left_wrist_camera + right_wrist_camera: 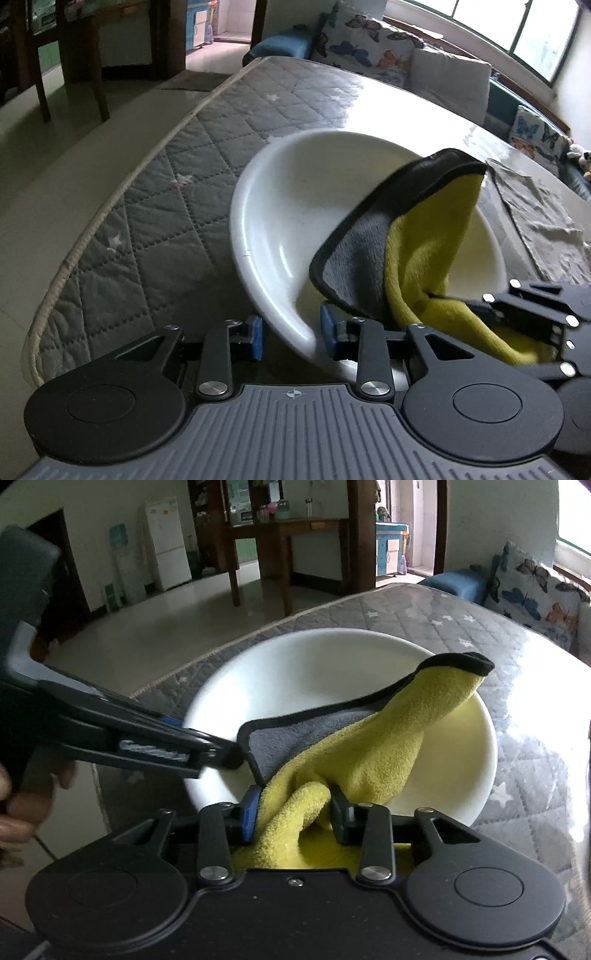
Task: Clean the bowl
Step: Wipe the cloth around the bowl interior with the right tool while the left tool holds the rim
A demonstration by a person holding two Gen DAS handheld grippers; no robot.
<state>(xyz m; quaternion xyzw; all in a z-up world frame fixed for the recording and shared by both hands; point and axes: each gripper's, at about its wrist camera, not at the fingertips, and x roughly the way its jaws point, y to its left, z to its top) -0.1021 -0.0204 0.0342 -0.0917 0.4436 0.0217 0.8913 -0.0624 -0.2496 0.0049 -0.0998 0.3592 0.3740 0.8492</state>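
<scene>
Quilted grey surface carries a white bowl; left claw clamps its rim, right claw grips a yellow-grey cloth inside.

White bowl, tilted; yellow-grey cloth inside.

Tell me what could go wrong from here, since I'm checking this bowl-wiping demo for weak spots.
1. The left gripper straddles only the near rim of the white bowl, which looks tilted; a hard wipe could pull it free.
2. The right gripper pinches only a bunched fold of the yellow-and-grey cloth, so it may slip out.
3. The bowl sits on a glossy cover over the quilted table and might slide.
</scene>
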